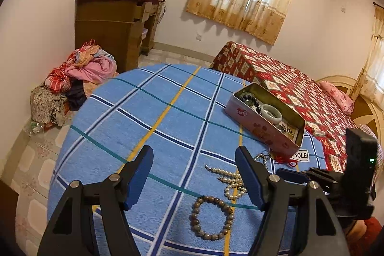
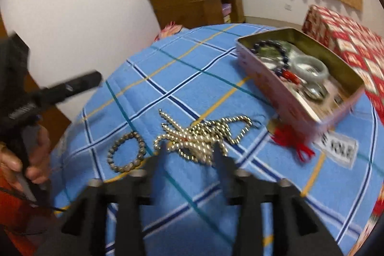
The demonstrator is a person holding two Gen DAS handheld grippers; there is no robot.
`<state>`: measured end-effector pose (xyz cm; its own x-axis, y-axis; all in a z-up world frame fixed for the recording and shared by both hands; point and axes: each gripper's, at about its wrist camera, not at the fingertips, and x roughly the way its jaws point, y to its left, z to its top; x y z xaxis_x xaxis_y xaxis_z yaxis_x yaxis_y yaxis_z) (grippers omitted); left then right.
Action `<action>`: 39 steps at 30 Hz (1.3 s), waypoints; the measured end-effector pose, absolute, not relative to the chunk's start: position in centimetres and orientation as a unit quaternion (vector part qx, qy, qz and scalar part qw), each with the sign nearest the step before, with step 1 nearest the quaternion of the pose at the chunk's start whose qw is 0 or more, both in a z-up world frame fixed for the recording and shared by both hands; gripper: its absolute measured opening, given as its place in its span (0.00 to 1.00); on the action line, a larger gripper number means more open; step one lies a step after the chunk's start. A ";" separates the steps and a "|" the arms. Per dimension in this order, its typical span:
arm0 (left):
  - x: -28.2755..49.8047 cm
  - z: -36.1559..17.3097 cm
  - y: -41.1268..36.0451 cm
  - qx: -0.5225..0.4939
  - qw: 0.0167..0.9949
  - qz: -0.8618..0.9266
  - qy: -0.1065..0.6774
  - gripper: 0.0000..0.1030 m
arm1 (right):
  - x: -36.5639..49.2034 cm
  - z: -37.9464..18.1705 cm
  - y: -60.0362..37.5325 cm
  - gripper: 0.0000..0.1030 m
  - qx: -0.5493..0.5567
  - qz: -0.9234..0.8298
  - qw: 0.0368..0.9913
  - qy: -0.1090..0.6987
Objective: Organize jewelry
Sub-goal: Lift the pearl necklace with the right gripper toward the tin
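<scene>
- A blue plaid cloth (image 1: pixel 168 116) covers the round table and carries all the jewelry; a white label reading "OLE" (image 1: pixel 300 155) sits on it near the tin.
- A bed with a red patterned cover (image 1: pixel 288 78) stands behind the table, and a brown cabinet (image 1: pixel 108 25) piled with boxes and clothes stands against the far wall, with a heap of clothes (image 1: pixel 79 73) on the floor beside it.
- An open pink tin (image 1: pixel 259 126) rests on the cloth toward the right; inside lie a dark beaded bracelet (image 1: pixel 252 100), a pale jade bangle (image 1: pixel 272 112) and smaller pieces too blurred to name.
- The left gripper (image 1: pixel 194 172) hangs over the cloth with its 2 blue-padded jaws spread wide and nothing between them.
- The right gripper (image 2: pixel 189 150) hangs above the pearls, jaws partly apart and gripping nothing; the right wrist view is blurred.
- A person's hand (image 2: pixel 36 155) holds the left gripper's handle.
- A tangled pearl necklace (image 2: pixel 204 133) lies loose on the cloth in front of the tin.
- A brown beaded bracelet (image 1: pixel 212 217) lies flat just beside the pearls.
- A red tassel (image 2: pixel 292 138) lies against the tin's near wall.
</scene>
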<state>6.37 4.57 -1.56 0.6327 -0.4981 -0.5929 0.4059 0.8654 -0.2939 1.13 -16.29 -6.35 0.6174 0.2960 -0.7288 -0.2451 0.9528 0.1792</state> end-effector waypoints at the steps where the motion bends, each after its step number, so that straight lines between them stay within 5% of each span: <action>1: 6.4 -1.4 4.9 -0.068 0.902 -0.248 0.346 0.69 | 1.6 -6.6 -15.9 0.52 0.016 0.153 0.898 0.412; 5: 6.7 -1.3 5.8 -0.074 0.905 -0.239 0.344 0.69 | 2.7 -8.4 -14.2 0.50 -0.046 0.166 0.879 0.444; 6: 6.8 -1.3 6.0 -0.076 0.905 -0.237 0.344 0.69 | 2.8 -8.6 -14.0 0.41 -0.062 0.165 0.880 0.442; 7: 6.9 -1.4 6.1 -0.079 0.905 -0.236 0.345 0.69 | 2.7 -8.6 -13.8 0.21 -0.078 0.160 0.882 0.437; 10: 7.1 -1.6 6.3 -0.086 0.904 -0.236 0.347 0.69 | 2.2 -7.7 -14.9 0.09 -0.037 0.177 0.878 0.442; 25: 6.5 -1.7 5.2 -0.080 0.897 -0.261 0.347 0.69 | -4.6 -1.4 -24.1 0.09 0.207 0.139 0.909 0.335; 39: 5.6 -1.5 2.4 -0.044 0.889 -0.298 0.346 0.69 | -6.8 3.1 -28.7 0.09 0.262 0.119 0.924 0.252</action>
<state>5.56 2.42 -1.49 0.5835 -0.5596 -0.5885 0.4991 0.8188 -0.2837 -6.80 -28.68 3.09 0.8444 0.3522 -0.4038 -0.0874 0.8341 0.5447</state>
